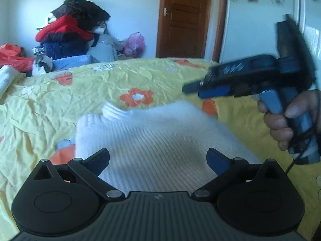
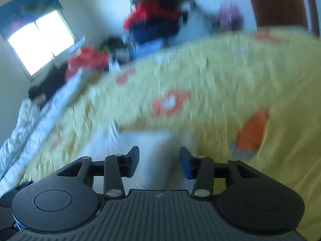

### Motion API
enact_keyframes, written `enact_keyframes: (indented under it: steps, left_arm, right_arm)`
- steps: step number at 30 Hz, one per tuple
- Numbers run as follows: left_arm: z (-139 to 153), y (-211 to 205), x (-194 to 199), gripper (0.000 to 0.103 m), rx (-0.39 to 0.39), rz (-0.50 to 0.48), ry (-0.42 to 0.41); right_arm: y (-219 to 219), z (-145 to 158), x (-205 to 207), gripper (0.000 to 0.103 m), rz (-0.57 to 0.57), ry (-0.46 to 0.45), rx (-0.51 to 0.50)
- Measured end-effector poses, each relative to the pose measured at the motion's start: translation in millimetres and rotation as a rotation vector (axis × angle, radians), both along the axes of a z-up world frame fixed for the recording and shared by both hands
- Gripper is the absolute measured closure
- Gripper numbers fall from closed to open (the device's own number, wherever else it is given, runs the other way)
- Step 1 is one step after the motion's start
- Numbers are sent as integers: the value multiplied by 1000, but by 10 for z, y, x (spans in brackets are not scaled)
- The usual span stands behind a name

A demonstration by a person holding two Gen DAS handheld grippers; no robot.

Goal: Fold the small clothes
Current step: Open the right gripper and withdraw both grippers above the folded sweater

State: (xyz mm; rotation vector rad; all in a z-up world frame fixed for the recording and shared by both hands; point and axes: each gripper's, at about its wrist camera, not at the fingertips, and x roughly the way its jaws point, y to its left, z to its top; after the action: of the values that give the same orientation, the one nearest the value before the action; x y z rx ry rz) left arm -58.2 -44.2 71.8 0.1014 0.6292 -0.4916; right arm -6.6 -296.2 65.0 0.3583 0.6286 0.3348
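A white ribbed knit garment (image 1: 152, 132) lies folded on the yellow flowered bedspread (image 1: 84, 92). My left gripper (image 1: 158, 156) hovers over its near part, jaws spread wide, nothing between the pads. In the left wrist view my right gripper (image 1: 195, 91) hangs above the garment's far right corner, a hand (image 1: 280, 120) around its handle. The blurred right wrist view shows the right gripper (image 2: 159, 158) partly open over the white garment (image 2: 148, 160), with a clear gap between its fingers and no cloth pinched.
A heap of red, navy and black clothes (image 1: 70, 34) stands past the bed's far left edge, beside a pink bag (image 1: 134, 44). A brown door (image 1: 184, 18) and a white wardrobe (image 1: 260, 20) are behind. A white pillow (image 2: 24, 124) and a window (image 2: 42, 40) are on the left.
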Motion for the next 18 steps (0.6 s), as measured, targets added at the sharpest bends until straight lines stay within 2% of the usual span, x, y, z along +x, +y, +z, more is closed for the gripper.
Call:
enact_keyframes:
  steps: [1, 2, 4, 5, 8, 9, 10, 11, 13, 15, 18]
  left_arm:
    - [10, -9, 33, 0, 19, 11, -8]
    - [-4, -37, 91, 0, 48, 23, -9]
    - [-72, -97, 222, 0, 92, 45, 14]
    - [-135, -122, 284, 0, 105, 46, 34]
    - [-231, -170, 309, 0, 117, 45, 26]
    - [-230, -169, 308, 0, 112, 44, 33]
    - [-240, -166, 324, 0, 105, 45, 39]
    - [-264, -163, 334, 0, 98, 43, 41]
    - [-294, -165, 334, 0, 92, 39, 35]
    - [-300, -169, 353, 0, 88, 39, 37]
    - [-309, -161, 359, 0, 82, 37, 37]
  right_arm:
    - [64, 95, -32, 51, 20, -29, 28]
    - [137, 141, -32, 40, 44, -37, 49]
    - [332, 164, 32, 29, 105, -32, 58]
    - [434, 120, 100, 26, 121, -18, 46]
    - [575, -215, 373, 27, 95, 122, -22]
    - [584, -376, 442, 31, 77, 157, -86]
    - [574, -499, 435, 40, 94, 103, -144]
    - [520, -541, 414, 42, 118, 57, -140]
    - [438, -555, 399, 46, 98, 58, -105]
    - [507, -545, 362, 46, 107, 35, -166]
    - [543, -539, 361, 46, 105, 34, -175]
